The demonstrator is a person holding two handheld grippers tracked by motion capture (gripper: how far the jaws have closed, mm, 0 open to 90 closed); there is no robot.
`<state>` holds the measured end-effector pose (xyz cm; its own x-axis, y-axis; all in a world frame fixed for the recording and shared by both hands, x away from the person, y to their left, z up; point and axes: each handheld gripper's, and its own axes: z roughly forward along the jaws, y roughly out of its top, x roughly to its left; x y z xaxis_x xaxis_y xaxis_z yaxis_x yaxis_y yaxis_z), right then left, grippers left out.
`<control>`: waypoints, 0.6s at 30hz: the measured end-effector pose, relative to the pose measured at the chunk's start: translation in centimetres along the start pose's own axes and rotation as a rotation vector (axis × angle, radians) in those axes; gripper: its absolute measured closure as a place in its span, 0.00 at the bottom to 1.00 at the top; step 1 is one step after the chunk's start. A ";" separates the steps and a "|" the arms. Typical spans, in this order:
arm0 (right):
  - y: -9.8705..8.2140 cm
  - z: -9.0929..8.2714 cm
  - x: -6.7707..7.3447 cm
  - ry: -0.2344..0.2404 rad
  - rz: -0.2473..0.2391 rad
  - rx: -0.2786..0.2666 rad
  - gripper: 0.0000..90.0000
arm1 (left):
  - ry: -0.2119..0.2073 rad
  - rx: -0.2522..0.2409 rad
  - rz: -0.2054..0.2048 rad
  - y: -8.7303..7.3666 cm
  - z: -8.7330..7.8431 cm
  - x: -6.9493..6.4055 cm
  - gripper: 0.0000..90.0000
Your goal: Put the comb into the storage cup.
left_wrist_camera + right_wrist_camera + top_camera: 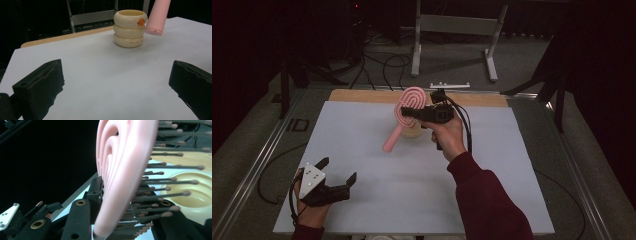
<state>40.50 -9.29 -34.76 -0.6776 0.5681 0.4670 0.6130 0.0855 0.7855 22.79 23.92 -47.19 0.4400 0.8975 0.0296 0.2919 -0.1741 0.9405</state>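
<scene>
1. Pink plastic hairbrush [404, 116] is clamped by its head in your right gripper [414, 113], held in the air over the far middle of the table [362, 150], handle slanting down toward you and to your left.
2. Cream ringed cup [129, 28] (three stacked bulges, small orange mark near the rim) stands upright on the white sheet, just behind and below the handle tip; in the left gripper view that tip [158, 17] hangs beside the rim, not inside it.
3. Your left gripper [337, 176] sits near the table's front left corner, jaws spread wide, nothing between them, well apart from the cup.
4. Risk: the jaws pinch the bristle side and the ribbed back of the head [117, 175]. Bristles flex, so the brush may pivot or slide out if you tilt further.
5. Risk: the handle tip is off to the side of the opening. Lowering from here likely hits the rim or wall and tips or shoves the cup (it looks light, and nothing braces it).
6. Risk: your wrist and the brush head hide most of the cup from above, so alignment is hard to judge.
7. Count: one hairbrush, one cup, two grippers, one white sheet on one wooden table.
</scene>
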 end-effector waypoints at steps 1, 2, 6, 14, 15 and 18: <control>0.2 0.1 0.0 -0.008 -0.004 0.003 0.71 | -0.001 0.000 0.000 0.0 0.0 0.0 0.00; 0.3 0.2 0.0 -0.012 -0.004 0.003 0.71 | -0.001 0.000 0.000 0.0 0.0 0.0 0.00; 0.6 0.4 -0.2 -0.018 -0.006 0.005 0.71 | -0.001 0.000 0.000 0.0 0.0 0.0 0.00; 1.0 0.6 -0.3 -0.033 -0.016 0.006 0.71 | 0.001 -0.002 0.001 0.0 -0.1 0.0 0.00; 1.0 0.6 -0.3 -0.033 -0.016 0.006 0.71 | 0.001 -0.002 0.001 0.0 -0.1 0.0 0.00; 1.4 0.7 -0.7 -0.043 -0.017 -0.005 0.71 | -0.001 -0.001 0.001 0.0 -0.1 0.0 0.00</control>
<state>42.11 -9.00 -34.25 -0.6697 0.6011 0.4360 0.5995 0.0911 0.7952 22.76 23.98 -47.15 0.4409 0.8971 0.0302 0.2903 -0.1743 0.9409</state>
